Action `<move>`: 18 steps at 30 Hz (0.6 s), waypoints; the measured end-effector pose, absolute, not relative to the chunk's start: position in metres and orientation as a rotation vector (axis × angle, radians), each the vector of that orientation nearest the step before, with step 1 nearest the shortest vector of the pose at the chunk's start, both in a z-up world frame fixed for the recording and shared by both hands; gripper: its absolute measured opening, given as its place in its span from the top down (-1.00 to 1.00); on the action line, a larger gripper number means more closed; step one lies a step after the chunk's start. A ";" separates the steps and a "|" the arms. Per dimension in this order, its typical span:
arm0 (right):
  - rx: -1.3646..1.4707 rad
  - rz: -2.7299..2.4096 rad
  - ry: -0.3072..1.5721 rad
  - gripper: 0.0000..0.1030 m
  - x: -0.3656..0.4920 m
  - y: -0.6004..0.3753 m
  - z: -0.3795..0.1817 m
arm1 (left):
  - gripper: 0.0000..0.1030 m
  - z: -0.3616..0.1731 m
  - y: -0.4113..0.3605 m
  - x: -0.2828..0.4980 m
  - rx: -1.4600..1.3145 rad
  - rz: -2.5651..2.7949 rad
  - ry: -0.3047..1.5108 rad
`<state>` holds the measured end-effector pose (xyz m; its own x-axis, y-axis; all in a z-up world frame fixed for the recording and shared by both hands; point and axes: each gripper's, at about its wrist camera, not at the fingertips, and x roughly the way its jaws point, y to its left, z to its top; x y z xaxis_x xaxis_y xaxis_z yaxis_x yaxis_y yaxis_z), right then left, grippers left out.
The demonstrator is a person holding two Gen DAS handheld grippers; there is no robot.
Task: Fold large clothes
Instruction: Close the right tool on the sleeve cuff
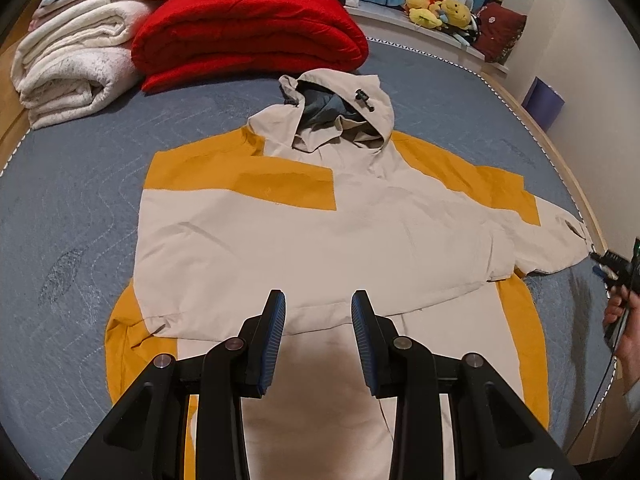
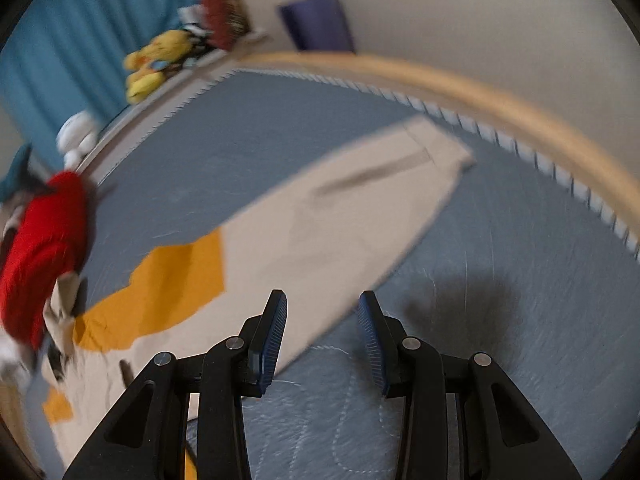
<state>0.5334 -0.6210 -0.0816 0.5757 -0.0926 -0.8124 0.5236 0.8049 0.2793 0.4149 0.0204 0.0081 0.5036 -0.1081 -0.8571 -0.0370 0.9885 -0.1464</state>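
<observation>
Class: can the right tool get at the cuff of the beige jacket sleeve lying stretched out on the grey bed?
Probably yes. The right tool is open and empty over the beige jacket sleeve; the cuff lies flat on the grey quilted bed with nothing covering it.

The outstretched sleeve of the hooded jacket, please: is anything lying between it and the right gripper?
Nothing visible does. The right gripper hangs open over the sleeve, whose lower edge runs between its fingers, with only bare grey bedspread around. The red blanket sits well away.
</observation>
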 end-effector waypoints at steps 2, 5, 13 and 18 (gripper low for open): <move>0.595 -0.374 0.900 0.24 0.534 -0.633 -0.100 | 0.39 0.005 0.021 0.417 -0.160 -0.040 1.052; 0.620 -0.371 0.893 0.24 0.539 -0.645 -0.118 | 0.39 0.001 0.021 0.419 -0.156 -0.037 1.057; 0.749 -0.372 0.884 0.24 0.556 -0.670 -0.153 | 0.39 -0.008 0.021 0.424 -0.151 -0.026 1.068; 0.835 -0.410 0.853 0.24 0.564 -0.686 -0.172 | 0.39 -0.013 0.025 0.426 -0.157 -0.020 1.076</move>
